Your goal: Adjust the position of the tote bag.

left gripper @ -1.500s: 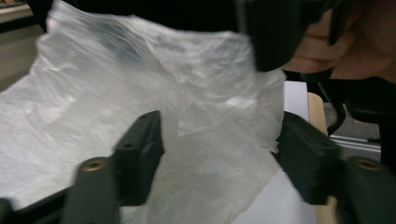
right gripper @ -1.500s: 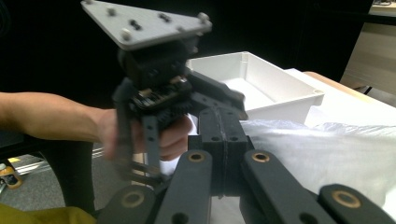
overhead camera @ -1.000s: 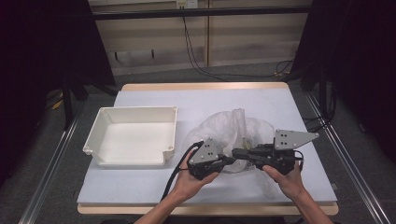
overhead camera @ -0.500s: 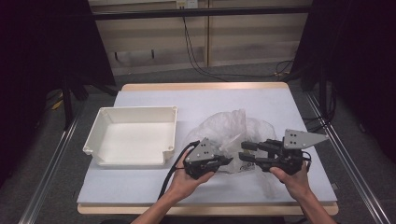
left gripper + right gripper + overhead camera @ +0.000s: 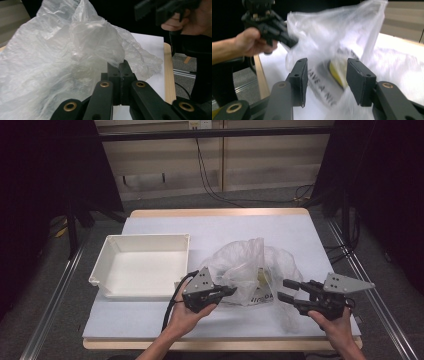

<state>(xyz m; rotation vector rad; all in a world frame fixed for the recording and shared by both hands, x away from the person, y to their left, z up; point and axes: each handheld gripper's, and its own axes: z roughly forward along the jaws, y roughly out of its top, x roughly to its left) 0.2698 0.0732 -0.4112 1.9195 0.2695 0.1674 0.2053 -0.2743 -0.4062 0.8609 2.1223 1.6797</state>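
Your left tongs pinch the plastic bag — your right tongs (just been opening) stand released beside it on the bench.

Table: white tray & plastic bag.

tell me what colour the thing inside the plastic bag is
Yellow: a yellow item shows through the clear plastic bag, best seen in the right gripper view.
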